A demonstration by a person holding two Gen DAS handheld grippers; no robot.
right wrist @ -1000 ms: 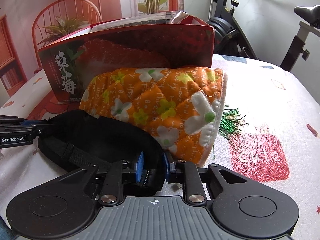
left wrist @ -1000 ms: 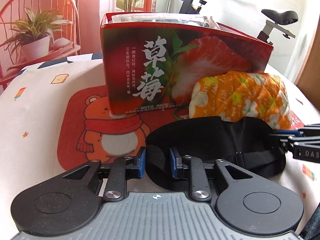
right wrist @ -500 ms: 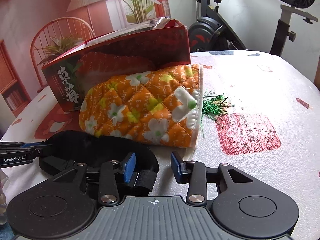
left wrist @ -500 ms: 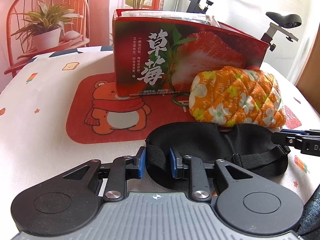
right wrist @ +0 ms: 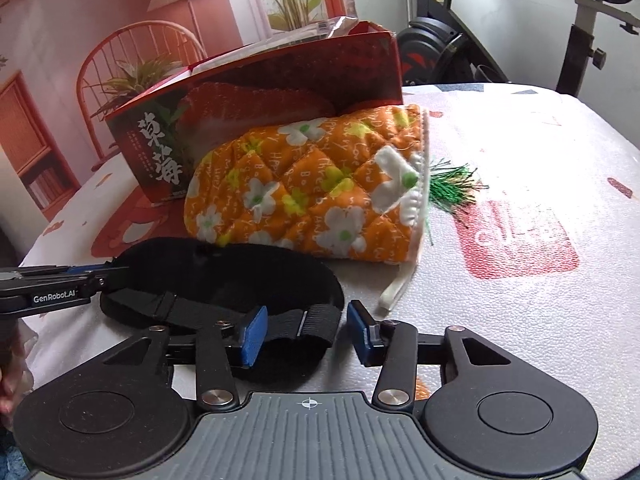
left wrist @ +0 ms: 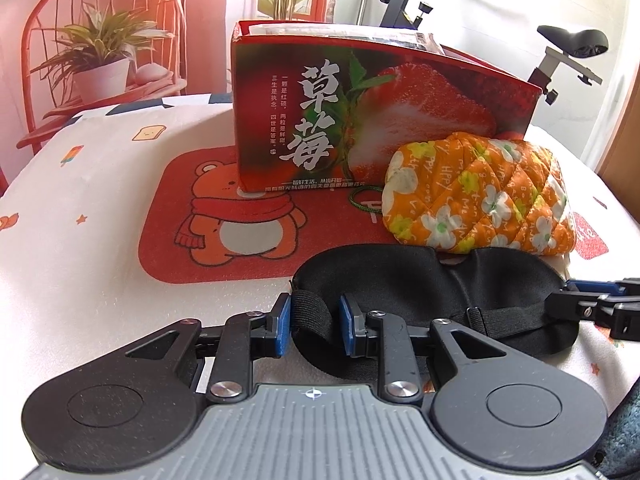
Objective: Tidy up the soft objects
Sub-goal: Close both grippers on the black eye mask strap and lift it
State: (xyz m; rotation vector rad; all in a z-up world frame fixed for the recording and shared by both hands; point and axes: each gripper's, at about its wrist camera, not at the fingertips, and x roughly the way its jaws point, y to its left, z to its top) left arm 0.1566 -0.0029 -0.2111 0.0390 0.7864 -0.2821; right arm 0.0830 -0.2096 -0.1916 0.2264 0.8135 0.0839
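Observation:
A black eye mask (left wrist: 432, 280) lies flat on the table, also in the right wrist view (right wrist: 224, 276). My left gripper (left wrist: 314, 326) is open with the mask's strap end between its blue pads, which stand a little apart from it. My right gripper (right wrist: 304, 334) is open, with the other strap end lying between its fingers. An orange flowered oven mitt (left wrist: 476, 204) lies behind the mask, against a red strawberry box (left wrist: 360, 120). The mitt (right wrist: 316, 200) and the box (right wrist: 256, 120) also show in the right wrist view.
A red bear mat (left wrist: 240, 224) lies under the box on the white patterned tablecloth (left wrist: 80, 208). A green tinsel tuft (right wrist: 452, 188) lies by the mitt's cuff, near a red "cute" print (right wrist: 520, 236). A potted plant (left wrist: 100, 64) and an exercise bike (left wrist: 560, 48) stand beyond the table.
Both grippers pulled back from the box with the mask and set it down. The right gripper opened first, then the left opened off the strap.

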